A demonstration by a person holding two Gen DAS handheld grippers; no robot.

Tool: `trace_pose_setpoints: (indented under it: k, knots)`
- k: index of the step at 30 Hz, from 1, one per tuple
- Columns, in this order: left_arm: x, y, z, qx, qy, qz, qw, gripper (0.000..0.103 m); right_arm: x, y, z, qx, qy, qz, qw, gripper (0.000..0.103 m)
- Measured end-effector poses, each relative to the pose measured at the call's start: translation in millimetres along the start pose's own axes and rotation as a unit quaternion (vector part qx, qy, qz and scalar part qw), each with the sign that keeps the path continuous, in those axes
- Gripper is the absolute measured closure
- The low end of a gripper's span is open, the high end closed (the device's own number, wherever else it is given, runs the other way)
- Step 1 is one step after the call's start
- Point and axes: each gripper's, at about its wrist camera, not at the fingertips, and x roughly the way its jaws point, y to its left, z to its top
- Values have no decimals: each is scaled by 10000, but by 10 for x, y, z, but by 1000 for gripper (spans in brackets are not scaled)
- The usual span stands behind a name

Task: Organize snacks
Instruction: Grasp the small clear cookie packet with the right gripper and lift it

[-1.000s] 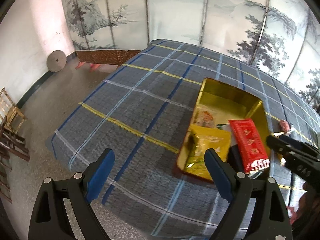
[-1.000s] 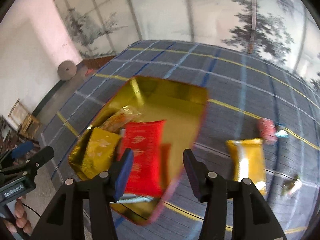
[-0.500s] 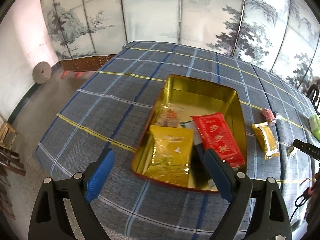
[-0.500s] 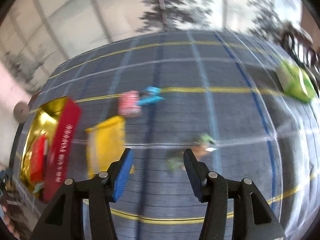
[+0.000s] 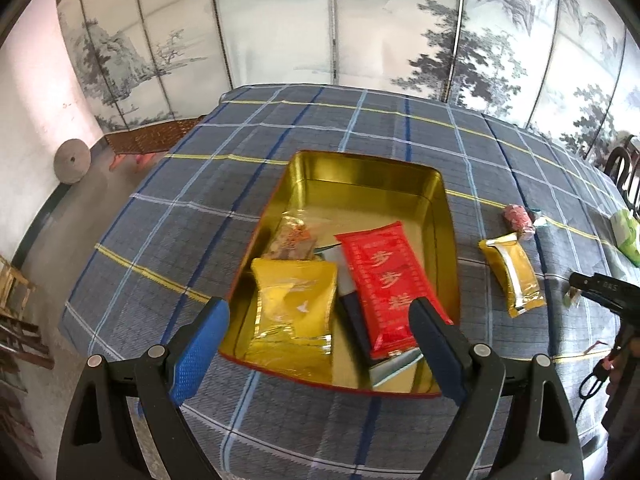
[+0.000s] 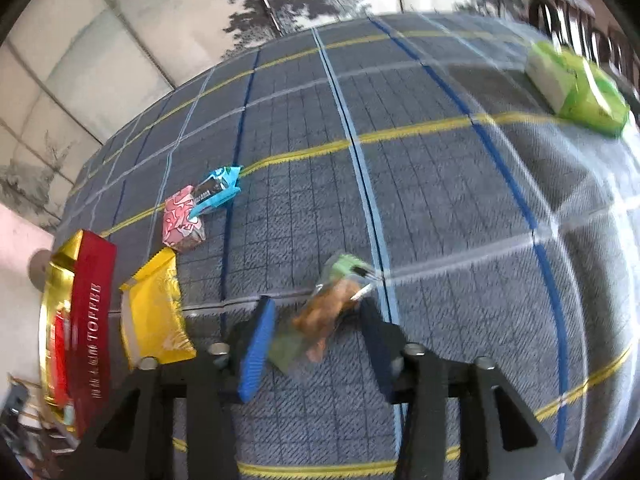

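A gold tin [image 5: 362, 168] with red outer walls [image 6: 93, 320] holds a red packet [image 5: 386, 276], a yellow packet [image 5: 294, 304] and a clear snack bag [image 5: 292, 236]. My left gripper [image 5: 320, 332] is open and empty above the tin's near end. My right gripper [image 6: 318, 332] is open, its fingers on either side of a small clear bag of brown snacks [image 6: 328, 308] lying on the cloth. A yellow packet [image 6: 154, 312] [image 5: 514, 276], a pink packet [image 6: 182, 222] [image 5: 518, 218] and a blue wrapper [image 6: 218, 192] lie loose between tin and right gripper.
A blue plaid cloth [image 5: 192, 232] covers the table. A green and white pack [image 6: 576, 88] [image 5: 626, 232] lies at the far right. A painted folding screen [image 5: 360, 20] stands behind the table. The table's left edge drops to the floor [image 5: 92, 184].
My right gripper swung away from the tin to the loose snacks and came down around the clear brown snack bag. My left gripper shifted over the tin's near end.
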Motion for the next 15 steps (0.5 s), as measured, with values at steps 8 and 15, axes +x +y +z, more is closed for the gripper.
trace_pose_setpoints:
  k: [8, 15]
  knots:
    - [26, -417, 73, 305, 15, -205, 9993, 14, 78, 139, -11, -977, -308, -197, 9945, 81]
    - [80, -930, 144, 454, 54, -765, 9960, 14, 46, 92, -73, -1828, -801, -377, 9792, 81]
